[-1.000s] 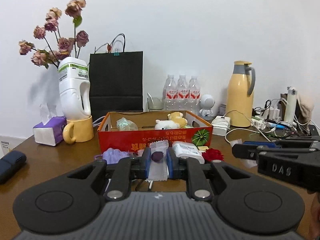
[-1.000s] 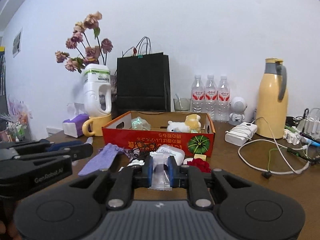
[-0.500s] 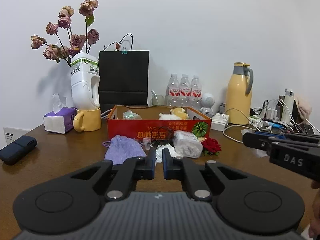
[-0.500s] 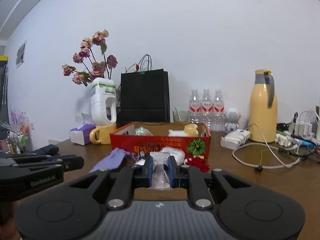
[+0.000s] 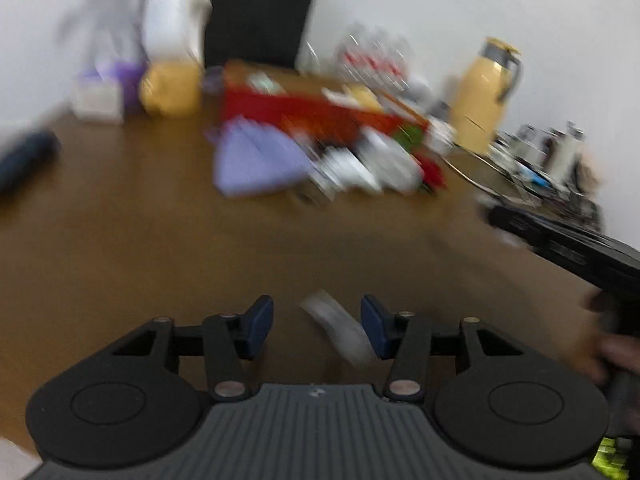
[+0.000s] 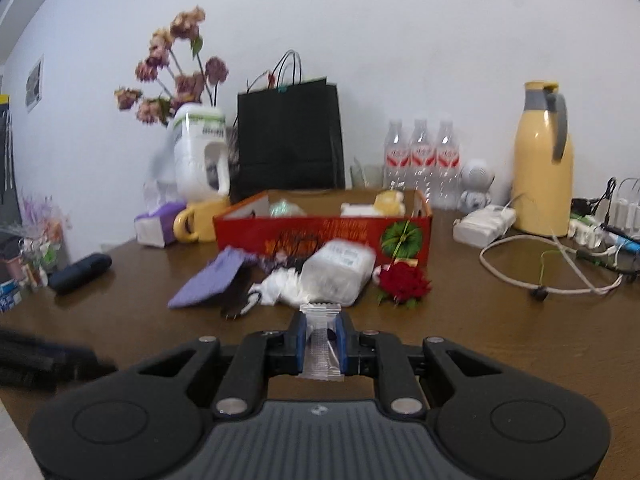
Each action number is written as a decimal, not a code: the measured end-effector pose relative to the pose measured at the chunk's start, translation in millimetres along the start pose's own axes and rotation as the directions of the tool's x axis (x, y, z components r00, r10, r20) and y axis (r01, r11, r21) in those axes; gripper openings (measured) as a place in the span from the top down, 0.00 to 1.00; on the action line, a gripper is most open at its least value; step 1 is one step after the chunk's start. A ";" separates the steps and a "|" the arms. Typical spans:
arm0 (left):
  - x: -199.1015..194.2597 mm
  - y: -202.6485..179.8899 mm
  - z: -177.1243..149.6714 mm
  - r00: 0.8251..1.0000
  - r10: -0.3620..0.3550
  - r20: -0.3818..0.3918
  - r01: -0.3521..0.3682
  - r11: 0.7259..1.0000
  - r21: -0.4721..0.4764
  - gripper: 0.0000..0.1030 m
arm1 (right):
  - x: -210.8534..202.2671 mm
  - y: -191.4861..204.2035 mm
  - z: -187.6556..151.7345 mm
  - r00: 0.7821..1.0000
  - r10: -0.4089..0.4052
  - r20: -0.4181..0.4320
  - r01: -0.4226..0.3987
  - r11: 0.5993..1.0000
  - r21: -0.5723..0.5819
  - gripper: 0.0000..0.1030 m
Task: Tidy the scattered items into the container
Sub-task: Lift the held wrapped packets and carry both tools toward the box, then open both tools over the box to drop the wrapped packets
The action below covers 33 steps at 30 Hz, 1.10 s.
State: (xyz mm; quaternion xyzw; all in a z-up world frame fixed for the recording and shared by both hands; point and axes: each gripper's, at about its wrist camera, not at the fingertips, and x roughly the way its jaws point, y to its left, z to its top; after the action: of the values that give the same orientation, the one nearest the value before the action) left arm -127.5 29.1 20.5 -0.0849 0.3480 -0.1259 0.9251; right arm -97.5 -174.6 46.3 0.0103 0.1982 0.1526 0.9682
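My right tongs [image 6: 321, 343] are clamped on 1 clear sachet [image 6: 321, 346], held above the table [image 6: 500, 336], short of the red box [image 6: 320, 234]. My left tongs [image 5: 317, 322] stand apart; a blurred white item [image 5: 338, 334] sits between their 2 fingers.

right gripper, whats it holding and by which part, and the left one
The right gripper pinches a small clear sachet across its middle. The left gripper is open, holding nothing.
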 end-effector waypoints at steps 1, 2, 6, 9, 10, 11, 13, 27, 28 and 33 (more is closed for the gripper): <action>2.7 -5.8 -3.2 1.000 0.009 -0.001 -0.009 1.000 0.005 0.51 | 1.7 2.1 -1.2 1.000 0.008 -0.005 -0.008 1.000 -0.006 0.86; 6.4 -11.1 -4.8 0.999 0.032 0.006 -0.032 0.999 0.023 0.51 | 3.1 4.3 -1.9 1.000 0.018 -0.007 -0.018 1.000 -0.008 0.86; 20.2 -16.3 -2.5 0.997 0.077 0.001 -0.077 0.996 0.043 0.61 | 3.4 13.3 -3.4 0.999 0.048 -0.008 -0.048 0.998 -0.039 0.86; 24.8 -22.1 -3.8 0.998 0.069 -0.002 -0.069 0.996 0.060 0.78 | -1.7 14.7 -2.6 0.999 0.049 0.005 -0.048 0.997 -0.057 0.86; 25.0 -24.1 -4.9 0.998 0.064 0.000 -0.064 0.996 0.063 0.82 | -2.7 13.7 -2.4 0.999 0.051 0.007 -0.050 0.997 -0.051 0.86; 26.1 -26.2 -6.0 0.998 0.062 0.006 -0.063 0.996 0.070 0.82 | -2.9 12.9 -2.5 0.999 0.051 0.007 -0.050 0.998 -0.045 0.86; 27.1 -27.8 -6.4 0.997 0.069 0.016 -0.070 0.995 0.074 0.85 | -1.8 12.2 -2.5 0.999 0.050 0.005 -0.049 0.998 -0.044 0.86; 42.9 -24.3 141.9 0.913 0.084 0.399 -0.126 0.989 0.081 0.87 | 57.3 -13.2 103.1 0.989 0.127 0.074 -0.125 0.992 -0.025 0.86; 52.2 -20.7 164.8 0.908 0.090 0.409 -0.127 0.990 0.064 0.87 | 70.5 -18.2 117.8 0.990 0.126 0.068 -0.126 0.992 -0.011 0.86; 100.7 -0.2 244.7 0.928 0.093 0.362 -0.108 0.994 0.023 0.87 | 160.4 -33.0 183.1 0.993 0.119 -0.022 -0.119 0.993 0.018 0.86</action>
State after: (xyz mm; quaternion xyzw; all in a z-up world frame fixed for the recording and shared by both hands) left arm 108.4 16.5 139.8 -0.0687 0.1739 -0.0681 0.9800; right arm 123.3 -150.5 151.2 0.0282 0.2095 0.2084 0.9549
